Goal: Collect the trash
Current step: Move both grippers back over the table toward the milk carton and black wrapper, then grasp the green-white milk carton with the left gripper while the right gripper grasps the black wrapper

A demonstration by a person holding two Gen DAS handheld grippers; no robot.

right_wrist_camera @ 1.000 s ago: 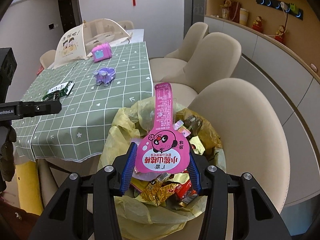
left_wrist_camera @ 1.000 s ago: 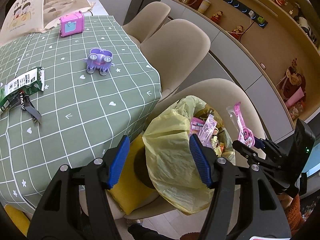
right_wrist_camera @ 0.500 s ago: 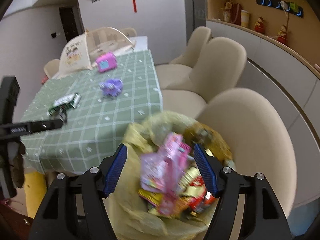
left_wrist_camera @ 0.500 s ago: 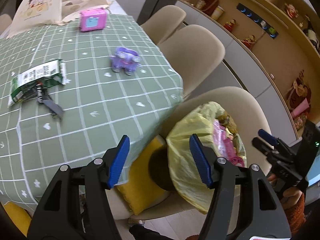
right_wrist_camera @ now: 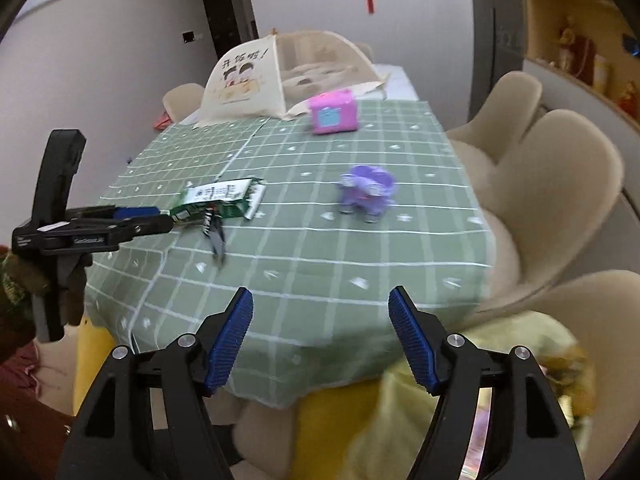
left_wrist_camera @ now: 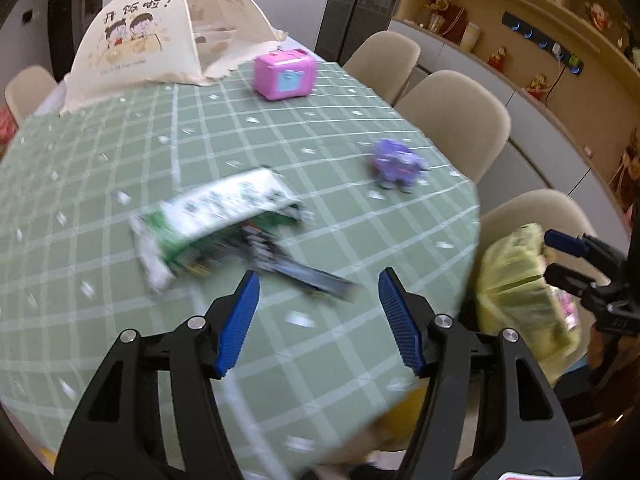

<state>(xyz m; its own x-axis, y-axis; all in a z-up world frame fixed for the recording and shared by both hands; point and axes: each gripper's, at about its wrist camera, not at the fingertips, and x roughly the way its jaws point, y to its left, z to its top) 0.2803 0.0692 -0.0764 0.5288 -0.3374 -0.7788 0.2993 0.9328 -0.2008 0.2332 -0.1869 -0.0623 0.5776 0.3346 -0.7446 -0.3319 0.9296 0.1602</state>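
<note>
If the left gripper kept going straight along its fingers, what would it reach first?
Probably the dark wrapper strip just ahead of the open left gripper, with the green-and-white packet beyond it on the green tablecloth. Motion blur leaves depth unclear.

Motion smeared the green and white snack wrapper [left_wrist_camera: 216, 216] in the left wrist view, so its print could not be read, and the dark strip [left_wrist_camera: 304, 276] lying against it was too streaked to name. The purple toy [left_wrist_camera: 396, 164] was blurred as well. The yellow trash bag [left_wrist_camera: 516, 280] stood partly behind the right gripper [left_wrist_camera: 554, 254], its contents a smudge. In the right wrist view the bag [right_wrist_camera: 472, 392] ran off the bottom edge behind that gripper's arms. The left gripper [right_wrist_camera: 166, 218] covered the wrapper's near end [right_wrist_camera: 224, 198], and whether they touched could not be told.
</note>
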